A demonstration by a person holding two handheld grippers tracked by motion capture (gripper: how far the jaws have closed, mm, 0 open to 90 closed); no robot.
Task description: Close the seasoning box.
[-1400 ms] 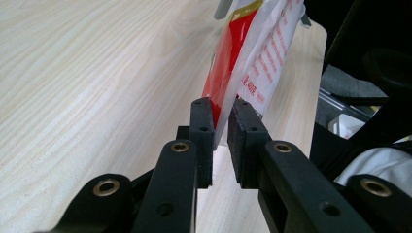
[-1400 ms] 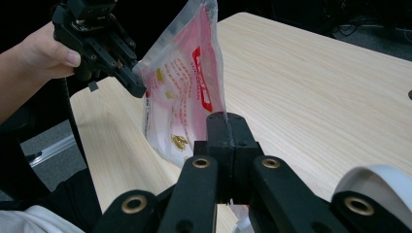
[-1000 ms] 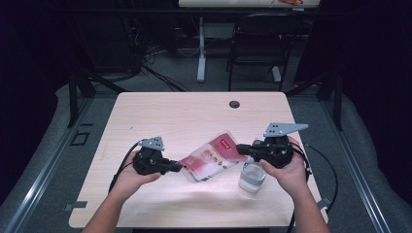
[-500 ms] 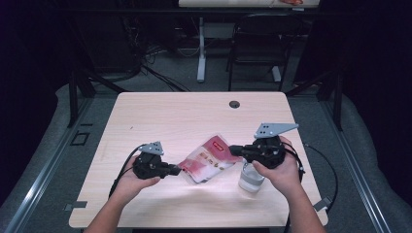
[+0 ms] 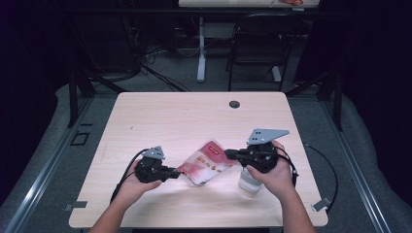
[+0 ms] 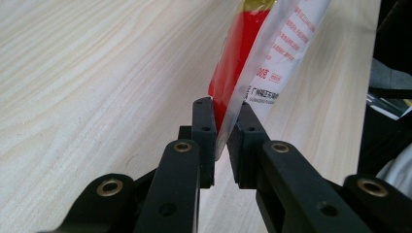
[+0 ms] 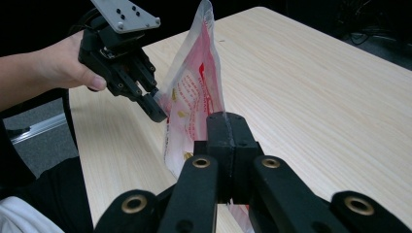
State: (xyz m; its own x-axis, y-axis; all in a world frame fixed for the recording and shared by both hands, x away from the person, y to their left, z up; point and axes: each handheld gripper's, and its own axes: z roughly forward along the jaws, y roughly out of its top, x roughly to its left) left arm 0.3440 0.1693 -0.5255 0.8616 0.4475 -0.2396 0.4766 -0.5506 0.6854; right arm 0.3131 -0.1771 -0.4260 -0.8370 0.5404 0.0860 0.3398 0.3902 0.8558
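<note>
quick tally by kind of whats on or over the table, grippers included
Grippers: 2, the left gripper and the right gripper, each at one end of the pouch
Red and white snack pouch: 1, held up between them
Clear plastic cup: 1, on the table under the right hand
Total: 4

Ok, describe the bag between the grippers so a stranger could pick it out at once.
On the light wooden table, look at the near edge, between the person's two hands. The bag hangs there, pinched by the left gripper and the right gripper. It is a red and white printed pouch, unlike the clear cup under the right hand.
</note>
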